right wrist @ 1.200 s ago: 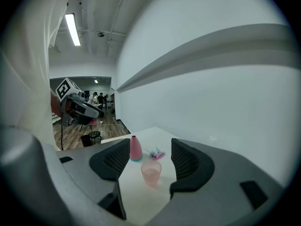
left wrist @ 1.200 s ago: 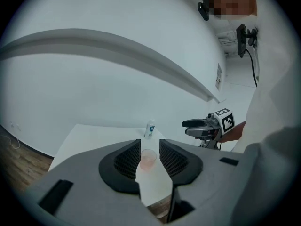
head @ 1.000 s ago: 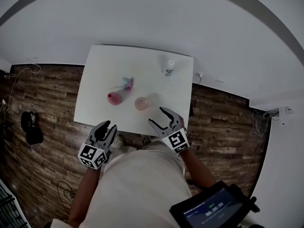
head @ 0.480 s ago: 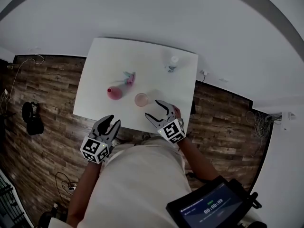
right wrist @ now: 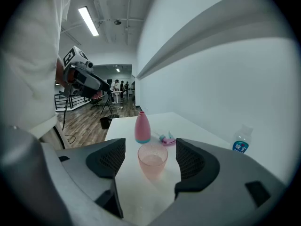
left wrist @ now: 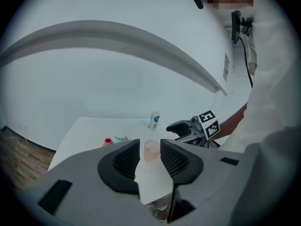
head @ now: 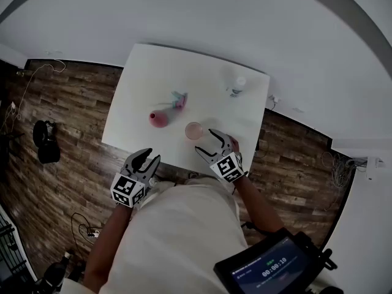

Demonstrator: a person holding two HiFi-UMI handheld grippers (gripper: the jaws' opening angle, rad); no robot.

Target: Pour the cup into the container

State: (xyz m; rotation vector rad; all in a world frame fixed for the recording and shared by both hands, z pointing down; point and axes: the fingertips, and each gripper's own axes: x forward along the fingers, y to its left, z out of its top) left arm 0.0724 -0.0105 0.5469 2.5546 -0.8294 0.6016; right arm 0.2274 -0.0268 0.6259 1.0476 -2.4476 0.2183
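A clear pink cup [head: 193,130] with a little liquid stands near the white table's [head: 141,84] front edge. In the right gripper view the cup [right wrist: 153,160] sits just ahead of my right gripper [right wrist: 151,145], in line with the gap, untouched. That gripper's jaws have just been opening and hold nothing. The pink bottle-shaped container [head: 158,119] stands left of the cup. My right gripper [head: 207,141] hovers at the cup's near side. My left gripper [head: 149,157] is open and empty, off the table's front edge.
A small water bottle [head: 236,86] stands at the table's back right. A pink and teal item [head: 178,100] lies behind the container. Wood floor surrounds the table, and a white wall runs behind it. The left gripper view shows the right gripper [left wrist: 193,128] beside the cup [left wrist: 151,151].
Both grippers have come down and forward toward the table's front edge. The right gripper has closed in on the cup and its jaws stand wider apart.
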